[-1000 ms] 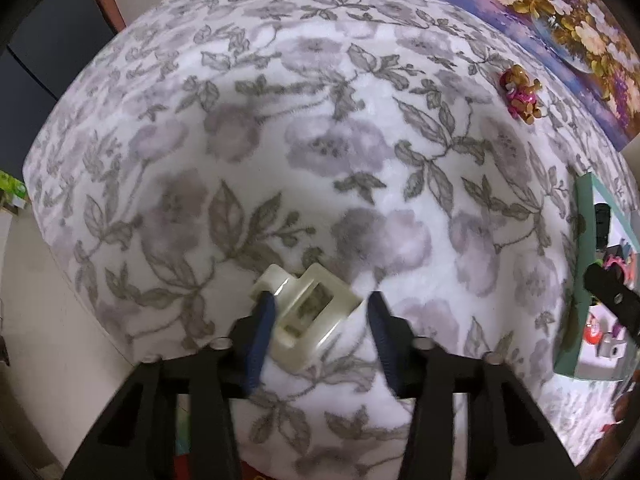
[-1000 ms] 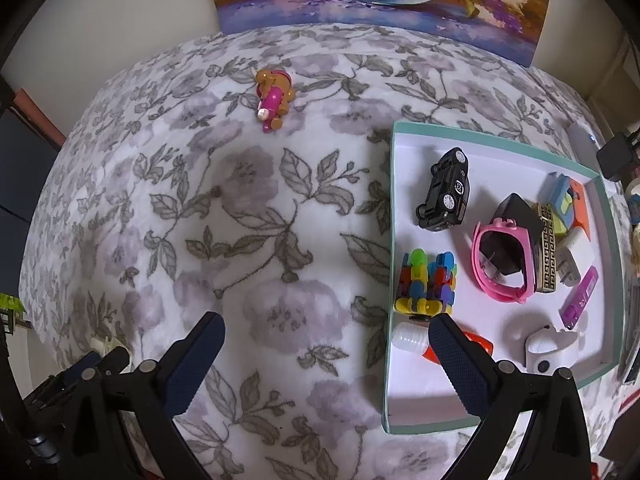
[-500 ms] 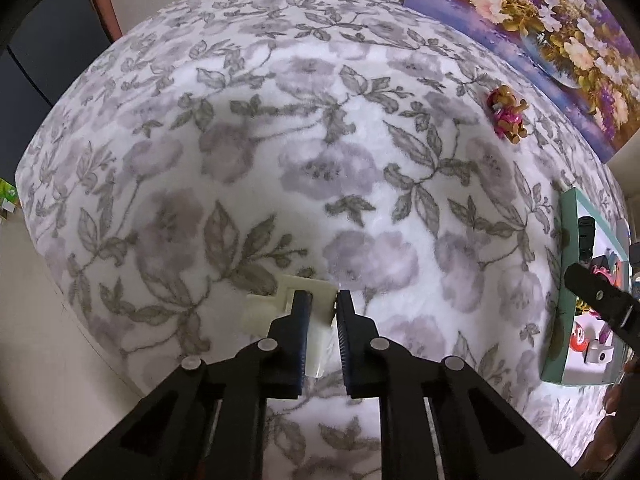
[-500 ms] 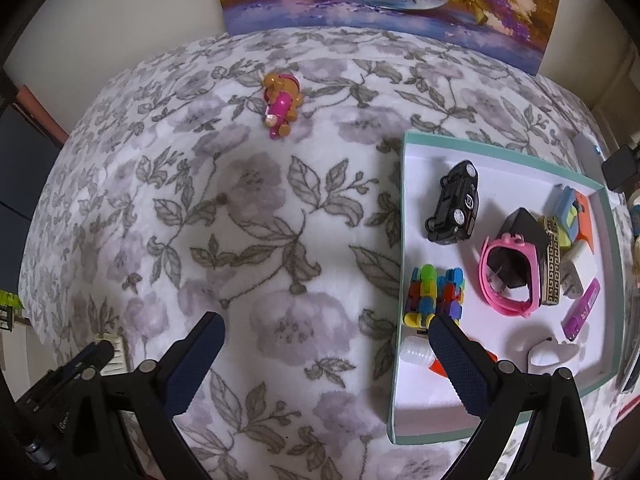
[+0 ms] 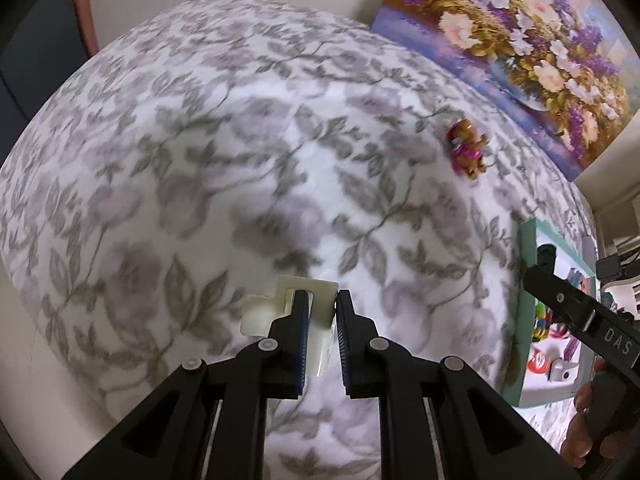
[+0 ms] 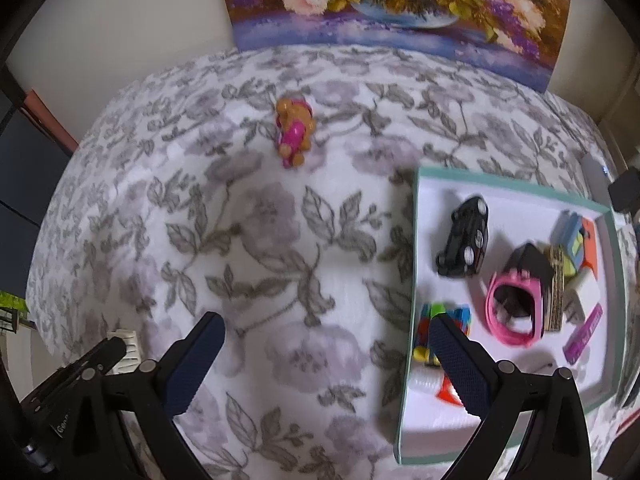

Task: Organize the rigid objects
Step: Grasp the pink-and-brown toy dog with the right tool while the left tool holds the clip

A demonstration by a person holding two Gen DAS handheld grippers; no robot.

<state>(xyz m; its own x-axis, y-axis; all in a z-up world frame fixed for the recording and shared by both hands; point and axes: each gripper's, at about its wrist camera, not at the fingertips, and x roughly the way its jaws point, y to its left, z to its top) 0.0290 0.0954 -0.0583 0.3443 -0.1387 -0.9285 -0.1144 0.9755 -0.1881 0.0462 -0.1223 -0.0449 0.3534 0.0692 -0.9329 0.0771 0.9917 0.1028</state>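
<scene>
My left gripper [image 5: 322, 300] is shut on a cream plastic clip [image 5: 280, 306] and holds it just above the flowered cloth; the clip also shows at the lower left of the right wrist view [image 6: 126, 346]. My right gripper [image 6: 326, 330] is open and empty above the cloth, left of the teal tray [image 6: 412, 248]. The tray holds a black toy car [image 6: 464, 242], a pink watch [image 6: 514, 314], coloured blocks [image 6: 440, 320] and several other small items. A pink and brown toy dog [image 6: 294, 130] lies on the cloth at the back, also in the left wrist view [image 5: 468, 148].
A flower painting [image 6: 392, 4] leans against the back wall. The cloth-covered table [image 5: 200, 160] drops off at its left and front edges. The teal tray appears at the right edge of the left wrist view [image 5: 524, 280], with the right gripper's arm in front of it.
My left gripper closed on the cream clip and lifted it slightly, moving forward over the cloth. My right gripper stayed open and drifted a little toward the tray.
</scene>
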